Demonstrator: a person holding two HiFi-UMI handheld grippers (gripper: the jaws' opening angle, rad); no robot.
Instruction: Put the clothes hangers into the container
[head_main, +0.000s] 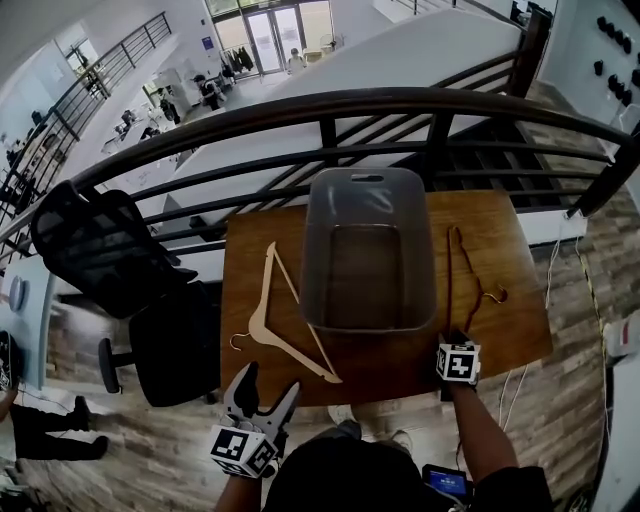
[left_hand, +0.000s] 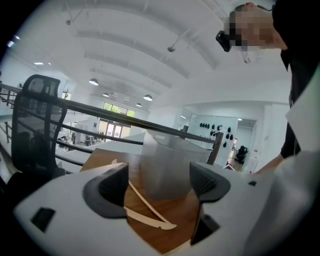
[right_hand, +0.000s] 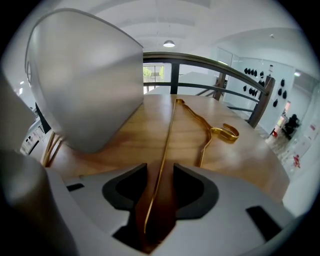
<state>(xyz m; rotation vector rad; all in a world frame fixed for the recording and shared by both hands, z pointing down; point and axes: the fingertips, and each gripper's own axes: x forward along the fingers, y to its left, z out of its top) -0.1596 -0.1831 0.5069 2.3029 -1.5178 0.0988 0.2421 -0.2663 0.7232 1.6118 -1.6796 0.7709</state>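
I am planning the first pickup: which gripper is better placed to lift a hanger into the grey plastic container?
Right. The right gripper has the thin gold metal hanger between its open jaws. The left gripper, also open, is short of the pale wooden hanger.

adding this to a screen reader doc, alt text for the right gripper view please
The right gripper straddles the thin bar of a gold metal hanger lying on the wooden table, jaws apart, not pinching it. A grey container looms at left.
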